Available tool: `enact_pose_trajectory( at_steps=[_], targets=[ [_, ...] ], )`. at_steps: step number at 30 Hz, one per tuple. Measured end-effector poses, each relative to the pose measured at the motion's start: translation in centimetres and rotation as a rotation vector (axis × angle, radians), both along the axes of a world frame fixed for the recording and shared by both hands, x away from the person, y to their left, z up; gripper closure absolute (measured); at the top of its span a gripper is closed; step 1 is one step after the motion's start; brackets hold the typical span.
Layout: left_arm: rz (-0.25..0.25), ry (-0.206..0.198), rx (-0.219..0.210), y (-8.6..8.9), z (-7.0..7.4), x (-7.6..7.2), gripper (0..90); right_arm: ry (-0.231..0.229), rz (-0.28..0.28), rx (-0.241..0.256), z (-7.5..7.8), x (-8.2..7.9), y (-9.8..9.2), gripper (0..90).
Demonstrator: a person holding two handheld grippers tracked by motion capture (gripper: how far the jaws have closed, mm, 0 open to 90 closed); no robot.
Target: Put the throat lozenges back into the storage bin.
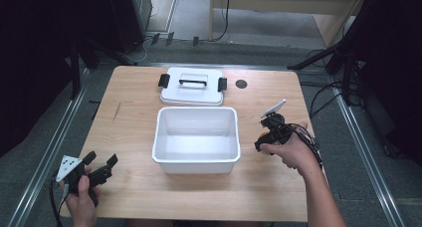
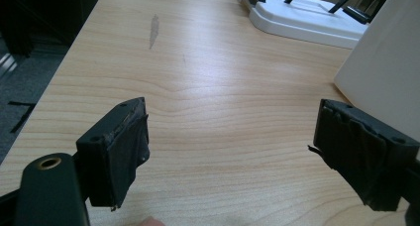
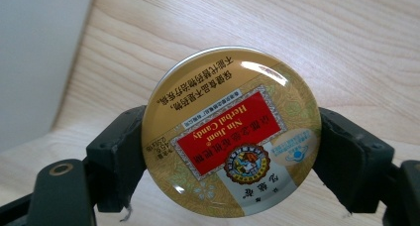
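A white plastic bin [image 1: 196, 160] stands open at the middle of the table; part of its wall [image 2: 386, 72] shows in the left gripper view. Its white lid [image 1: 192, 86] with a black handle and clips lies flat just behind it. My right gripper [image 3: 230, 151] is shut on a round gold candy tin [image 3: 232, 132] with a red label, held between the pads by its rim. In the high view that right gripper [image 1: 263, 137] sits just right of the bin. My left gripper [image 2: 230, 151] is open over bare wood, near the front left corner [image 1: 102, 167].
The wooden table [image 1: 129, 137] has a dark scuff [image 1: 116, 110] at the left and a black round hole [image 1: 241, 83] at the back right. Black stands and cables crowd the floor around the table.
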State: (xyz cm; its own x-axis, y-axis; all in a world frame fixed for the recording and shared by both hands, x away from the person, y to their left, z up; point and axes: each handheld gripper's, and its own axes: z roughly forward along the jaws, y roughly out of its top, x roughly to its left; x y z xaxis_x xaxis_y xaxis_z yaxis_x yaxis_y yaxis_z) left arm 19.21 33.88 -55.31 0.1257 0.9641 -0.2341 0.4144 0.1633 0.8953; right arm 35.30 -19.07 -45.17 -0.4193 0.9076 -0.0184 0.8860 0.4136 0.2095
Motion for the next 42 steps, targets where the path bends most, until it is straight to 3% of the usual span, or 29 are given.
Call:
enact_pose_trajectory(
  at_steps=[13,28,35,42],
  targets=[
    [-0.001,0.005,-0.004,0.0,0.0,0.0,14.6,-0.003,0.090,0.008,3.8,-0.4,2.6,20.3],
    [-0.004,0.007,-0.006,0.1,0.0,0.1,14.6,-0.054,0.160,0.009,8.2,-0.1,5.5,20.3],
    [-0.006,0.005,-0.012,0.1,0.0,0.1,14.6,-0.072,0.261,0.077,9.0,-0.3,7.9,20.3],
    [-0.009,0.007,-0.014,0.1,0.0,0.1,14.6,-0.099,0.374,0.068,8.5,-0.4,9.7,20.2]
  ],
)
